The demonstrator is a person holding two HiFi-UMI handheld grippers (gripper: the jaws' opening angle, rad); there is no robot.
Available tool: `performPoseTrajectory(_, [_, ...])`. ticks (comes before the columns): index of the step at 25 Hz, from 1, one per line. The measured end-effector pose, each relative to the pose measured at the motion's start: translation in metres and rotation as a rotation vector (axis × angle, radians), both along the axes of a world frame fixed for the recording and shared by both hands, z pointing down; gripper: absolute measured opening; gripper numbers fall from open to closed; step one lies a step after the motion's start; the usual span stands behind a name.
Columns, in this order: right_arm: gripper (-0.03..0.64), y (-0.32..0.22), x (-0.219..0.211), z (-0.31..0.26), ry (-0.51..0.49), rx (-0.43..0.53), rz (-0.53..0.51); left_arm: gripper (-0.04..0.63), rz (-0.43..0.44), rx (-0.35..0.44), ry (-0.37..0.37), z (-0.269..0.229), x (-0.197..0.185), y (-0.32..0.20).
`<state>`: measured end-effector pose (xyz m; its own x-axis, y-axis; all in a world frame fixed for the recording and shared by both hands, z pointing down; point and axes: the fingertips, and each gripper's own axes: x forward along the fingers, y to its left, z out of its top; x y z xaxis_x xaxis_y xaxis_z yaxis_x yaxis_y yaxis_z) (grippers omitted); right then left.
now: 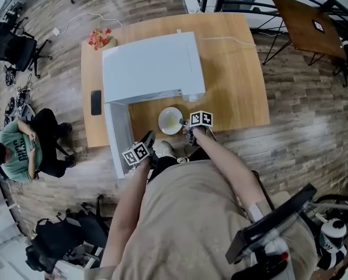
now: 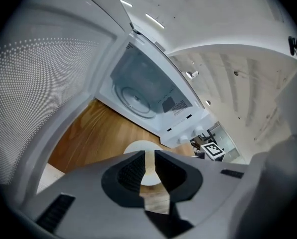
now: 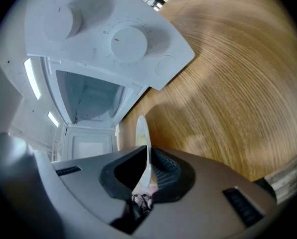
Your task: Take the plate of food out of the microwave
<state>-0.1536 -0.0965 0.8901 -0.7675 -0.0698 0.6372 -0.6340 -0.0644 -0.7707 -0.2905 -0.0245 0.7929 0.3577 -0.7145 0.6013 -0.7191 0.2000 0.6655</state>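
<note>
Plate (image 1: 170,121) hangs clear of microwave (image 1: 150,69), rim clenched in right gripper (image 3: 148,169) fingers; left gripper (image 2: 149,167) fingers slightly released, empty; next, likely lowering it by surface's (image 1: 238,69) front edge.

Round white plate (image 1: 170,121) is outside, before the open microwave (image 1: 150,66).

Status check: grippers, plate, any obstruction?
Right hand-held gripper shut on plate rim. Left hand-held gripper empty, jaws slightly apart. Plate out of microwave, over table. Open door at left; nothing blocking.

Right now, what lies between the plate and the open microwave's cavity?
Only bare wooden table. The left gripper view shows nothing standing between the plate and the microwave.
</note>
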Motion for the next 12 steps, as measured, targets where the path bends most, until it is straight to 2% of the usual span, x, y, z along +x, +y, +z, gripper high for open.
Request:
performPoseTrajectory(2, [0.016,-0.004,-0.004,0.002,0.046,0.067,-0.037,0.04,0.011,0.01,-0.004,-0.002,0.003,0.002])
performPoseTrajectory(3, [0.049,-0.005,-0.007,0.002,0.062,0.101,-0.063,0.04,0.014,0.019,-0.003,-0.005,0.005,0.003])
performPoseTrajectory(4, [0.126,-0.005,-0.011,0.002,0.072,0.134,-0.089,0.04,0.016,0.028,0.0,-0.01,0.007,0.003])
performPoseTrajectory(8, [0.362,-0.011,-0.025,-0.002,0.106,0.266,-0.161,0.04,0.014,0.039,-0.002,-0.019,0.005,0.005])
performPoseTrajectory(10, [0.438,-0.014,-0.026,-0.005,0.137,0.331,-0.187,0.04,-0.004,0.056,0.005,-0.025,0.003,0.003])
performPoseTrajectory(12, [0.472,-0.016,-0.024,-0.009,0.165,0.386,-0.214,0.04,-0.027,0.083,0.019,-0.035,0.001,-0.001])
